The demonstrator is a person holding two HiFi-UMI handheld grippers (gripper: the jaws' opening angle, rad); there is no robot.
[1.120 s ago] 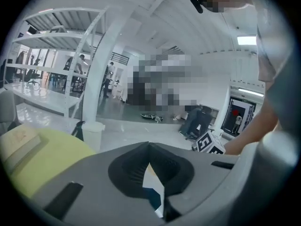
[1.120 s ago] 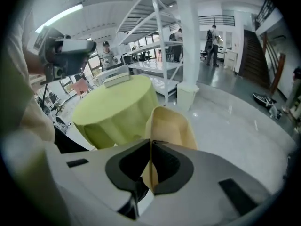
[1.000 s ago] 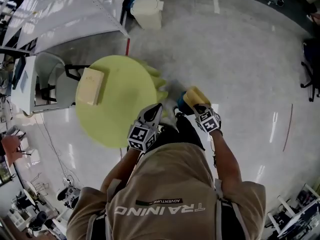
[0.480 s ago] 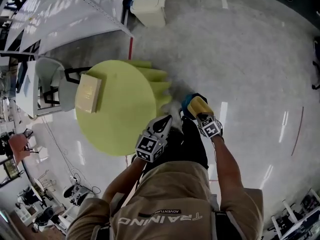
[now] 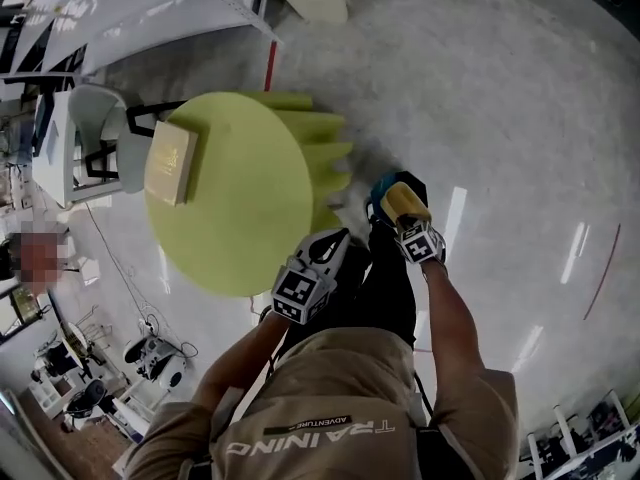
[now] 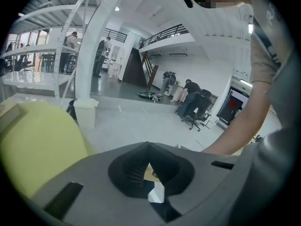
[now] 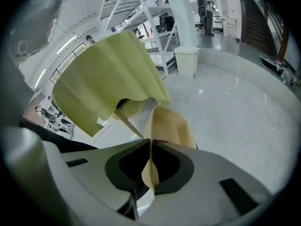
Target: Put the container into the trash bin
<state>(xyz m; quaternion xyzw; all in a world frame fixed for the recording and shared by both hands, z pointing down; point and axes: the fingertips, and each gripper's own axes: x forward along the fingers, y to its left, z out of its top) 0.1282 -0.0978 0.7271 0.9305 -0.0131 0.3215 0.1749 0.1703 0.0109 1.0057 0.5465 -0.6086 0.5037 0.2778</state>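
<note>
Nearly done, we pinch the beige container [image 7: 169, 124] by its rim in the right gripper [image 7: 151, 144], whose jaws are opening just above what looks like the teal-rimmed trash bin [image 5: 380, 190], while the left gripper [image 6: 148, 146] is closed and empty; only the drop remains.

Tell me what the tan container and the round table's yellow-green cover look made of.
The container is probably moulded pulp or thin plastic: matte tan, a thin smooth wall, rounded corners and no gloss. The cover is likely cloth with a matte finish, since it drapes in soft folds at its edge.
</note>
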